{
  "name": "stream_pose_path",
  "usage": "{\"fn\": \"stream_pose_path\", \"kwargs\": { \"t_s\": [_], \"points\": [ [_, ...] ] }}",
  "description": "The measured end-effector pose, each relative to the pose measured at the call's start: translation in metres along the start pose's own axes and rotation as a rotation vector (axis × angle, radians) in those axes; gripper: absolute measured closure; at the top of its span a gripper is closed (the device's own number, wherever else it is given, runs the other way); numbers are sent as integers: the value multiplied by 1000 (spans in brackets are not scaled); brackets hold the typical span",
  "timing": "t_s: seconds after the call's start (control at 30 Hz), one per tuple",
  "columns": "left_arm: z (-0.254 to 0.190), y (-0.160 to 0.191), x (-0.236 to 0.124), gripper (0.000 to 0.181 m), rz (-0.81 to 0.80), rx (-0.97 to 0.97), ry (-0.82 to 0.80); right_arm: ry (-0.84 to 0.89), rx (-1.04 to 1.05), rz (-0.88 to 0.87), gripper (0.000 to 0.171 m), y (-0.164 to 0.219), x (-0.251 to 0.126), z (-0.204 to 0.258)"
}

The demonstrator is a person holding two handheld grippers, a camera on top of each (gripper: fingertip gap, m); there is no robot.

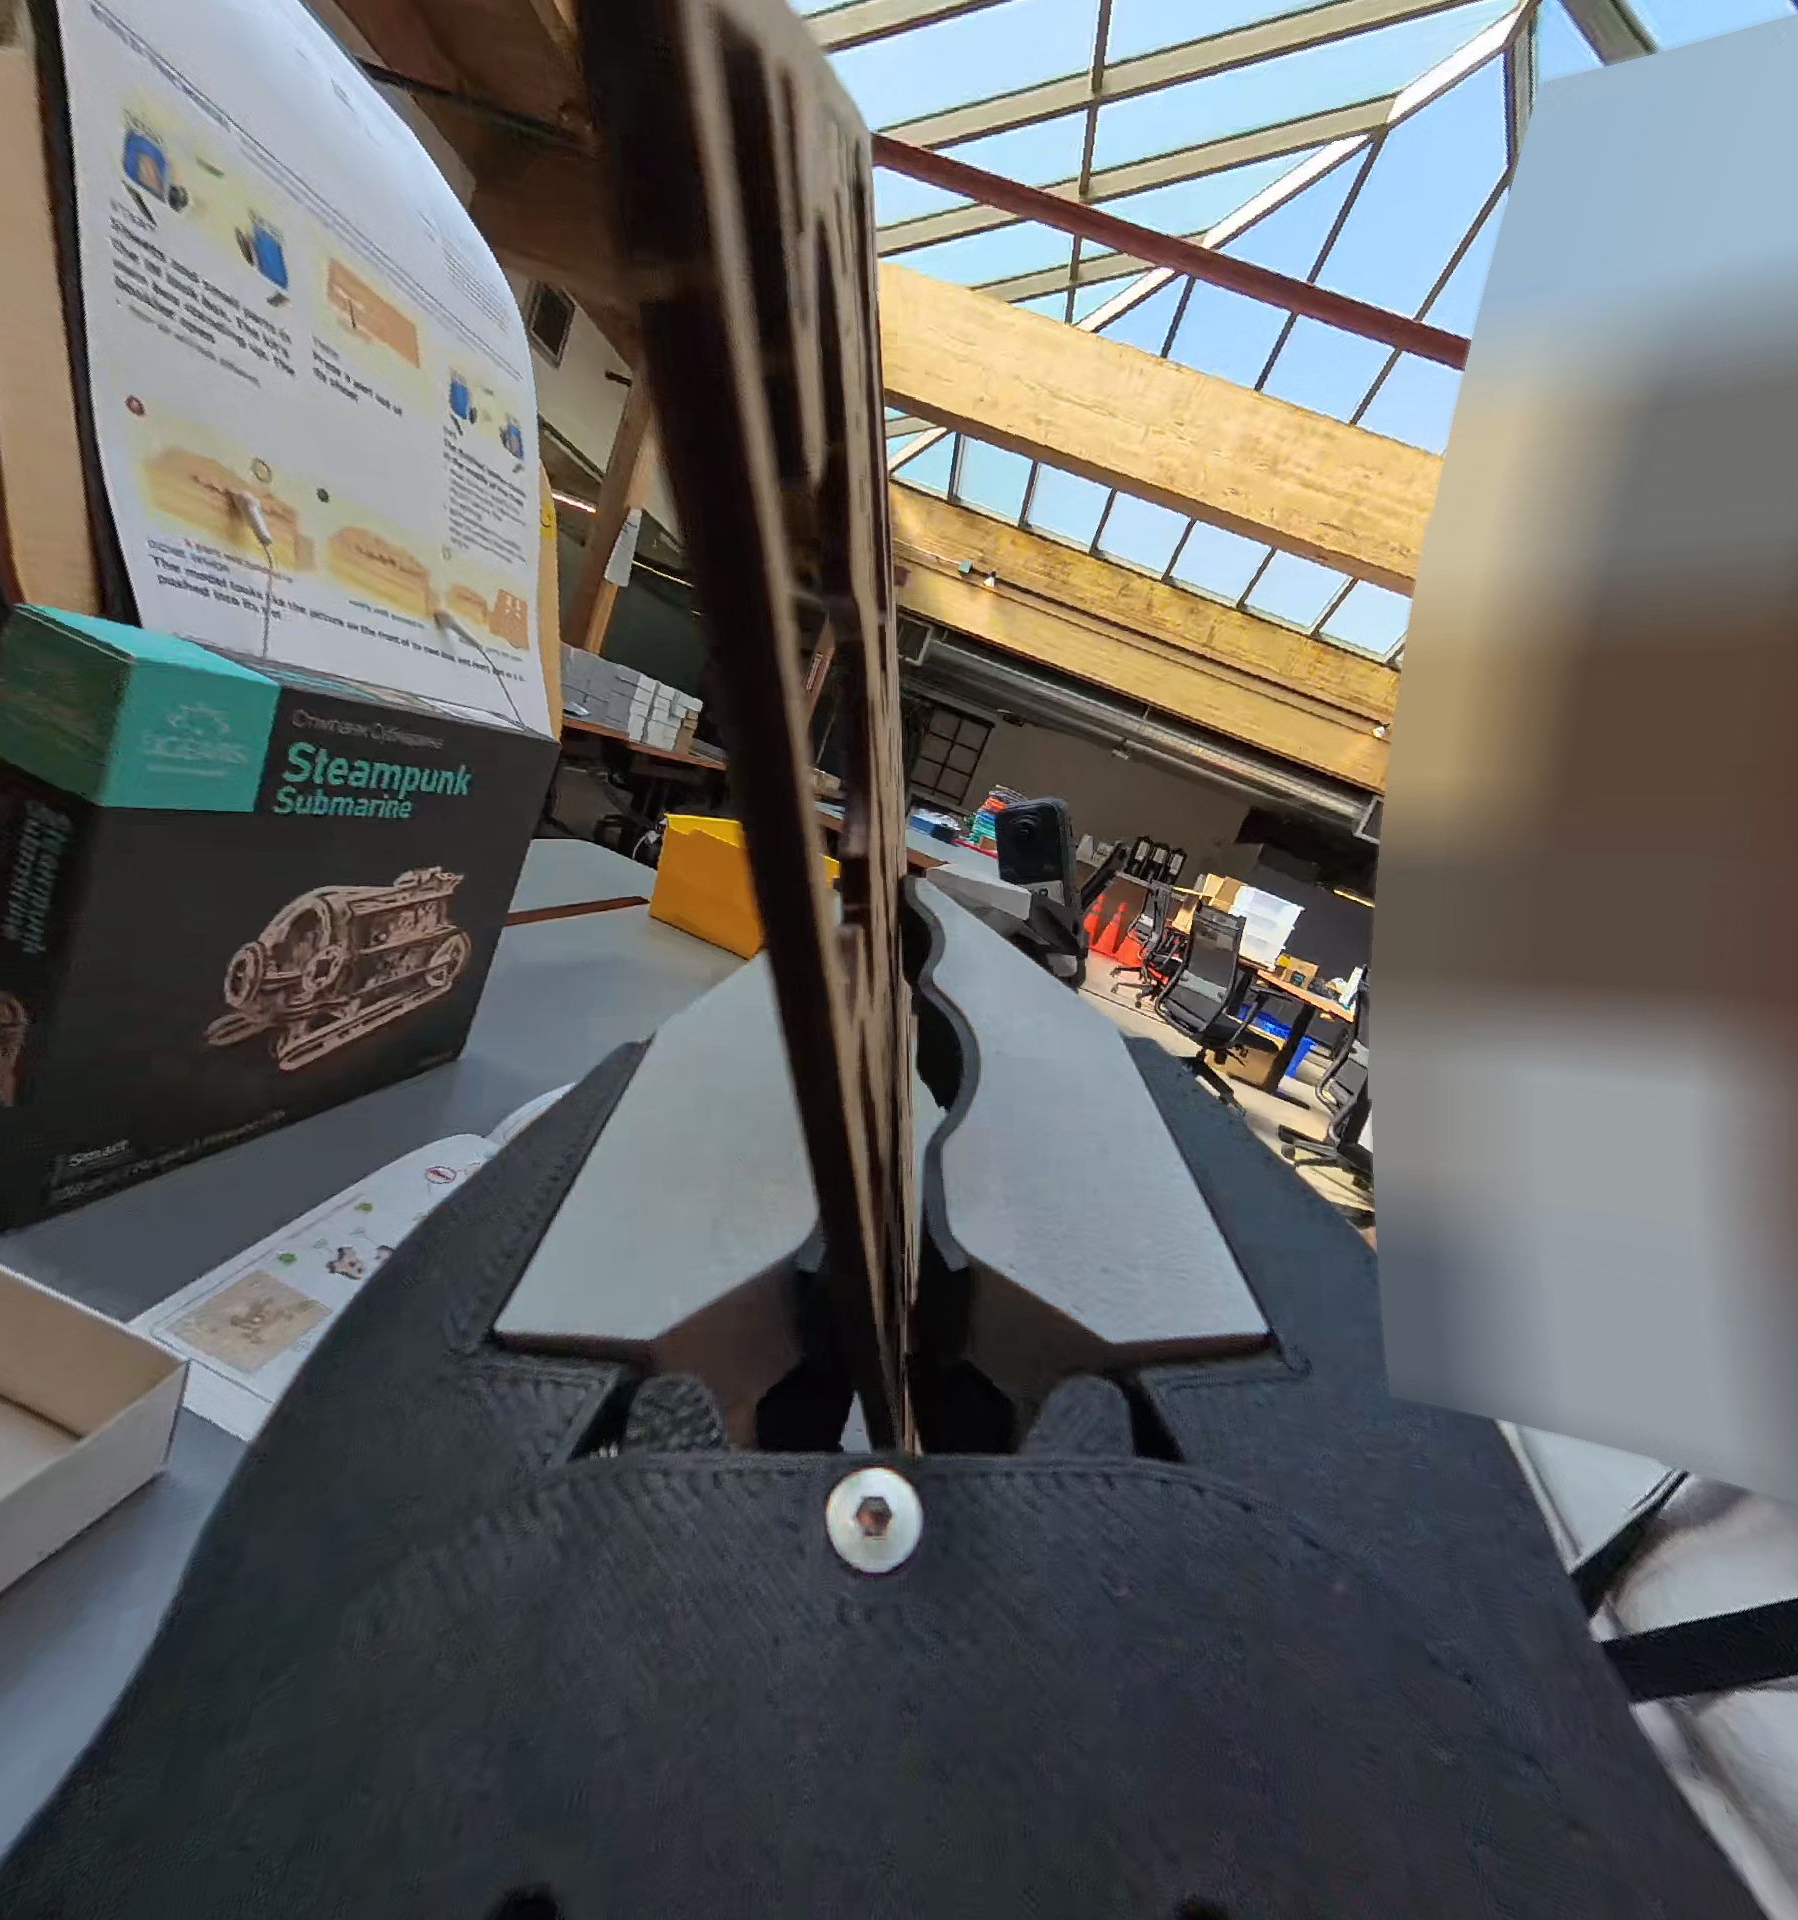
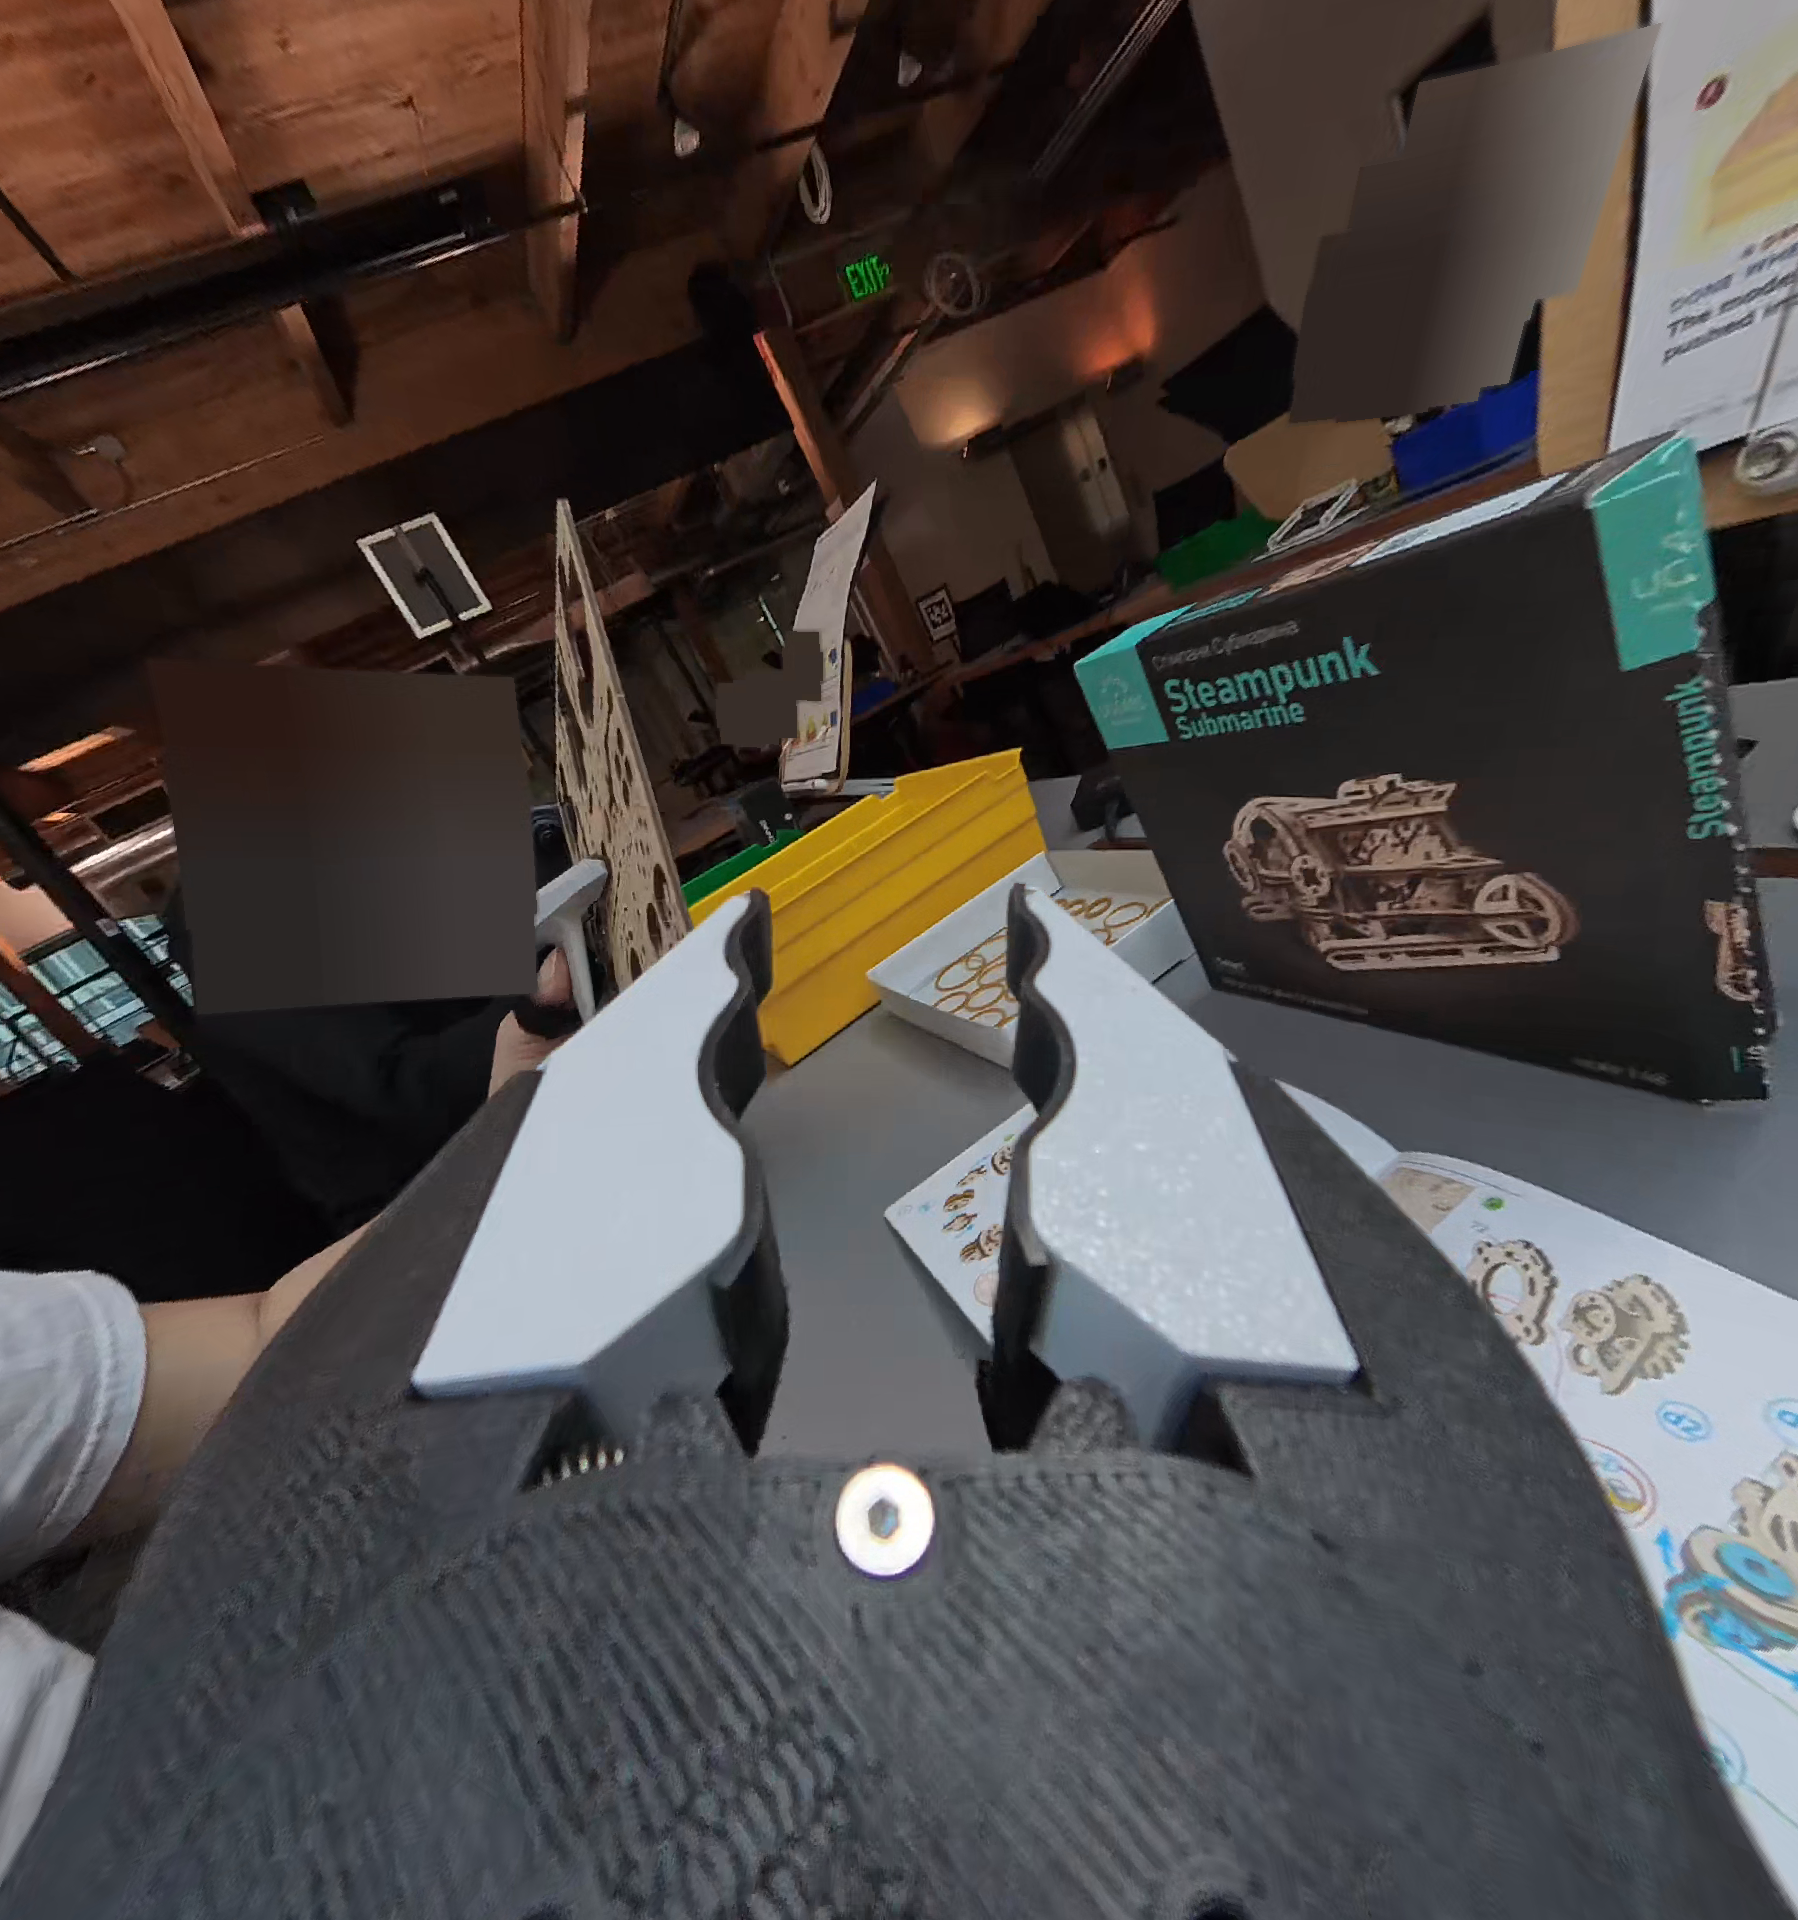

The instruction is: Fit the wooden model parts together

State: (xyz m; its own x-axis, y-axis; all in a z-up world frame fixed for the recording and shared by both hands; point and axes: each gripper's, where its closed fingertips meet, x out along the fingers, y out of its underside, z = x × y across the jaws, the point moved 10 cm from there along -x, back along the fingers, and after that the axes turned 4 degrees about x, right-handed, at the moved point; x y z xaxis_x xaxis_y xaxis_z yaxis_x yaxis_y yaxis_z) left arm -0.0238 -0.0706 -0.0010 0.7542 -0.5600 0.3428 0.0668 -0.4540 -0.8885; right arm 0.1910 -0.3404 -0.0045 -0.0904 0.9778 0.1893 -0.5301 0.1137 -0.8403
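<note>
My left gripper (image 1: 859, 925) is shut on a thin laser-cut wooden parts sheet (image 1: 770, 520), held upright on edge above the grey table and seen edge-on and dark. The same sheet (image 2: 609, 790) shows pale with round cut-outs in the right wrist view, gripped by the left gripper (image 2: 578, 914) at far left. My right gripper (image 2: 884, 914) is open and empty, raised over the table (image 2: 853, 1195), apart from the sheet and to its right. A white tray (image 2: 916, 987) with wooden ring parts lies just beyond its fingertips.
The dark model kit box (image 1: 230, 935) stands on the table; it also shows in the right wrist view (image 2: 1425, 831). An open instruction booklet (image 2: 1560, 1403) lies at right. A yellow bin (image 2: 874, 883) sits behind. A propped instruction sheet (image 1: 303, 343) stands at back. A white box (image 1: 33, 1434) lies at left. About 20 cm separates my left fingertips from my right.
</note>
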Motion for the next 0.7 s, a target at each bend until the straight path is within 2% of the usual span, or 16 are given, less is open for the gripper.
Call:
{"fn": "stream_pose_path", "kwargs": {
  "t_s": [0.1, 0.27, 0.37, 0.7],
  "points": [
    [14, -2, -10, 180, -12, -38, -22, 35, -68, -46, 136, -2, -4, 0],
    [30, 3, -18, 180, 24, -81, -50, 87, -207, -14, 150, 5, 0, 5],
    [35, 4, -20, 179, 62, -76, -78, 94, -265, 41, 171, 12, 4, 6],
    [43, 33, -8, 179, 307, -148, -26, 71, -349, 217, 171, 32, 22, 13]
  ]
}}
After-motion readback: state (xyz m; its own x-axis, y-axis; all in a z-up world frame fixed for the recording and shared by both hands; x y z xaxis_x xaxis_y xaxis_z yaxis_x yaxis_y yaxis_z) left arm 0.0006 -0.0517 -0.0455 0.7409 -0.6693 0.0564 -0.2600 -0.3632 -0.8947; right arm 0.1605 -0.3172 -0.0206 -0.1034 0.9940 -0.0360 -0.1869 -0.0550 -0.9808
